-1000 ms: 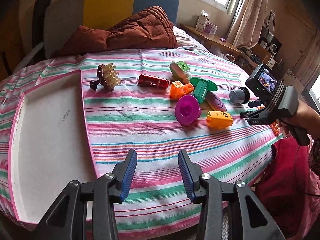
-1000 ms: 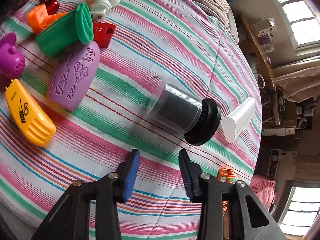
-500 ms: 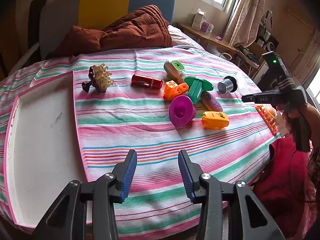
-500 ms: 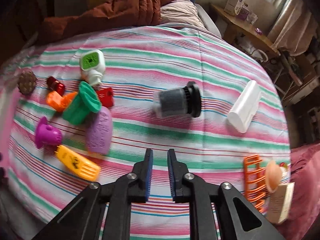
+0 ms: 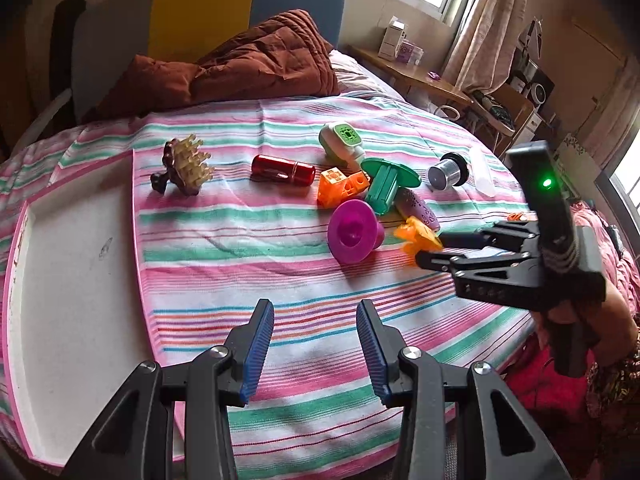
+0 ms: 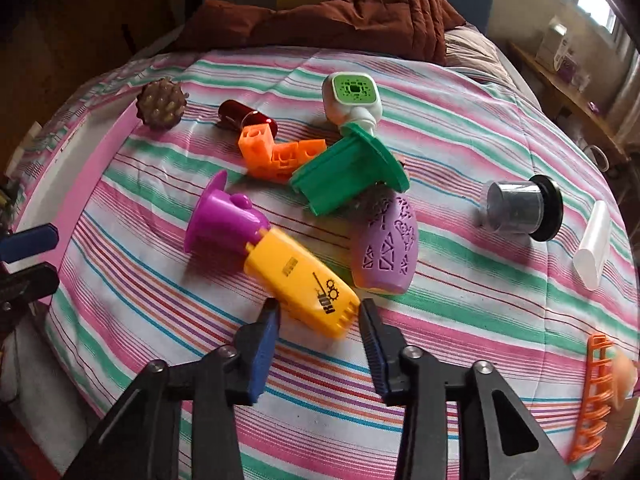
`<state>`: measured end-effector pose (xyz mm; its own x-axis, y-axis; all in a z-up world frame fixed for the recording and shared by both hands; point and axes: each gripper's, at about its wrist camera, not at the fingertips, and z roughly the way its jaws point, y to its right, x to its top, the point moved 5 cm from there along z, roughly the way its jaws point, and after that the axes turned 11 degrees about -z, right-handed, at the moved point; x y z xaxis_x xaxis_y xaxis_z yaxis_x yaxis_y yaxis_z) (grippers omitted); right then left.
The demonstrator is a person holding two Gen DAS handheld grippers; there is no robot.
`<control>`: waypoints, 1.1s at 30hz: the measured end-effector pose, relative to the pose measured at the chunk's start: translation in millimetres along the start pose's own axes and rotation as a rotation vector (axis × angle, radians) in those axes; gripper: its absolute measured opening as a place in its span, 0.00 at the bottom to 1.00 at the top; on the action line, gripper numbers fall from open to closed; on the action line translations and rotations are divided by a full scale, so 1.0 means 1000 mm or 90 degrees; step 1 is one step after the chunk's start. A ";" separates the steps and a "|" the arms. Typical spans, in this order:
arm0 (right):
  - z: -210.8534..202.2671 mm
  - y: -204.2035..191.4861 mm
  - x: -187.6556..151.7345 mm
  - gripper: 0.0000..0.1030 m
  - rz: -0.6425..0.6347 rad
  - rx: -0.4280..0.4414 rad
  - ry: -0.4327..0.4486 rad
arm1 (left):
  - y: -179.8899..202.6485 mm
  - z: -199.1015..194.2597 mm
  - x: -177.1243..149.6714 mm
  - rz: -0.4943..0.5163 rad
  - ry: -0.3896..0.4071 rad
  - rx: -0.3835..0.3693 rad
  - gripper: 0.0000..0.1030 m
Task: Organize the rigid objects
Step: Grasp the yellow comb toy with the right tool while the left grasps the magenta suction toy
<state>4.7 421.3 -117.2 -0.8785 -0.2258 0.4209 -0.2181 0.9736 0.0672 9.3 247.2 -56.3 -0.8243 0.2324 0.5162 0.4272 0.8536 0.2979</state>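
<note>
The bedsheet is woven cloth, matt, with fine stripes and soft creases. The yellow case looks like smooth, slightly glossy plastic with black print. The purple cup is shiny moulded plastic; the lilac pod is matt, with cut-out patterns. The green spool and orange blocks are smooth hard plastic. The red tube has a glossy, metallic-looking sheen. The jar has a clear shiny body and a matt black lid. The quilt is puffy stitched fabric. The white tray is matt, scuffed, pink-edged. The right tongs carry ribbed blue pads on matt black plastic arms with bright metal rivets.
</note>
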 end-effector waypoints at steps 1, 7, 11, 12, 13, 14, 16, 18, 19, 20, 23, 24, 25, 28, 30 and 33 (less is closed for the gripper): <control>0.004 0.001 -0.002 0.22 0.006 0.009 -0.006 | 0.003 0.000 0.002 0.006 0.002 0.002 0.42; 0.000 0.020 -0.009 0.08 0.081 0.044 0.008 | 0.039 0.018 0.028 0.054 0.015 -0.015 0.42; -0.016 0.019 0.000 0.10 0.056 0.040 0.068 | 0.064 0.047 0.053 0.096 0.010 0.007 0.42; -0.020 0.015 0.002 0.13 0.045 0.041 0.081 | 0.065 0.055 0.058 0.100 0.005 0.012 0.42; -0.021 0.012 0.004 0.24 0.037 0.038 0.085 | 0.066 0.065 0.062 0.100 -0.009 0.015 0.42; -0.019 0.011 0.006 0.33 0.031 0.032 0.081 | 0.066 0.074 0.066 0.096 -0.028 0.019 0.42; -0.013 0.007 0.005 0.35 0.023 0.025 0.066 | 0.061 0.093 0.069 0.085 -0.073 0.021 0.42; -0.010 0.010 0.001 0.35 0.027 0.017 0.056 | 0.048 0.101 0.068 0.066 -0.096 0.042 0.42; -0.011 0.011 0.002 0.35 0.030 0.016 0.059 | 0.040 0.100 0.067 0.055 -0.097 0.045 0.42; -0.013 0.012 0.003 0.35 0.034 0.020 0.068 | 0.033 0.098 0.067 0.043 -0.095 0.039 0.42; -0.021 0.014 0.007 0.35 0.039 0.032 0.099 | 0.004 0.086 0.067 -0.018 -0.089 0.020 0.42; -0.023 0.012 0.008 0.35 0.034 0.032 0.108 | -0.004 0.083 0.067 -0.033 -0.087 0.019 0.42; -0.025 0.010 0.009 0.35 0.027 0.030 0.115 | -0.012 0.080 0.068 -0.048 -0.084 0.017 0.42; -0.027 0.000 0.015 0.39 0.004 0.030 0.132 | -0.028 0.071 0.073 -0.076 -0.072 0.015 0.42; -0.025 -0.005 0.020 0.40 -0.010 0.031 0.143 | -0.039 0.067 0.080 -0.092 -0.058 0.026 0.42; -0.014 -0.011 0.024 0.42 -0.024 0.038 0.131 | -0.054 0.067 0.093 -0.103 -0.045 0.075 0.42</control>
<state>-8.4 405.4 -95.3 -0.7654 -0.2445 0.5953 -0.2790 0.9596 0.0355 -115.6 254.3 -78.2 -0.9045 0.1169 0.4100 0.2447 0.9299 0.2747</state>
